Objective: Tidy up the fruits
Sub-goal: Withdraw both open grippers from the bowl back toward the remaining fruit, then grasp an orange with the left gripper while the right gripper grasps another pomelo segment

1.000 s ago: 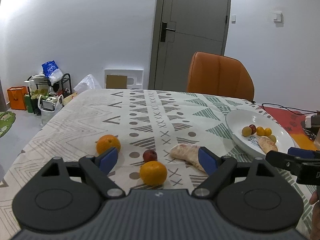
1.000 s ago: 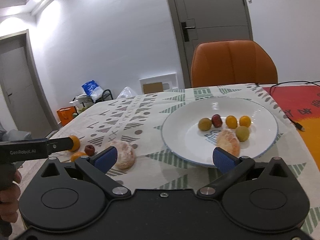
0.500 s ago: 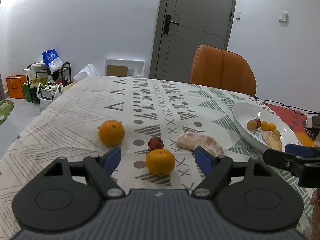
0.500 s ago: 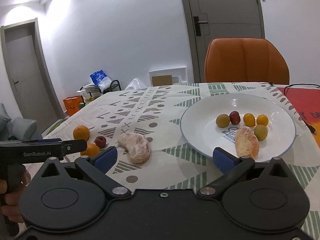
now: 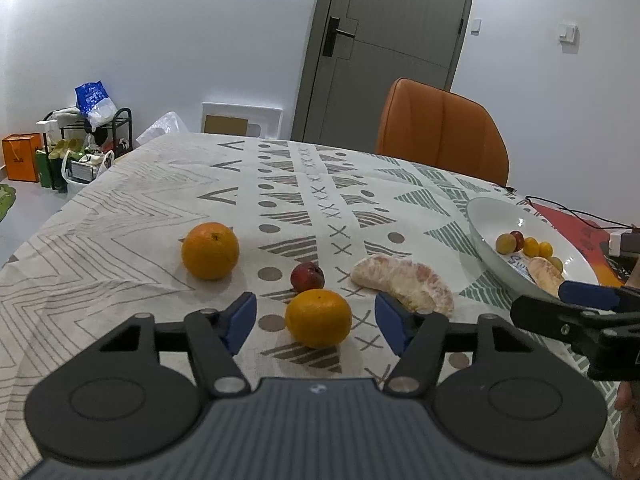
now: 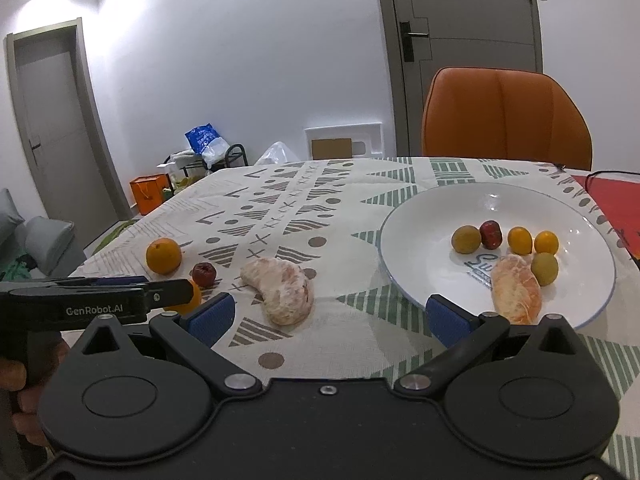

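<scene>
- Plate (image 6: 404, 216): stands on the right part of the bench (image 5: 120, 220), on the patterned cloth. It holds six fruits: a row of four small ones (one olive-yellow, one dark red, two orange), a second olive-yellow one (image 6: 544, 269) in front of the row, and a peeled citrus segment (image 6: 516, 294) at the near rim.
- Fruit still outside the plate, four items: a large peeled citrus piece (image 6: 280, 290) just left of the plate; a small dark red fruit (image 5: 307, 277); a near orange (image 5: 319, 318); a far orange (image 5: 210, 250) furthest left.
- Judged progress: roughly halfway or a little over. The small fruits are gathered; the bulkier items are left.
- Left gripper (image 5: 316, 322): jaws spread, nothing grasped. The near orange sits between the fingertips in the left wrist view; contact cannot be confirmed. It appears to be the next item to pick.
- Right gripper (image 6: 330, 316): jaws spread wide, nothing grasped, positioned above the cloth between the large peeled piece and the plate.
- Surroundings: an orange chair (image 6: 506, 116) stands at the far edge of the bench.
</scene>
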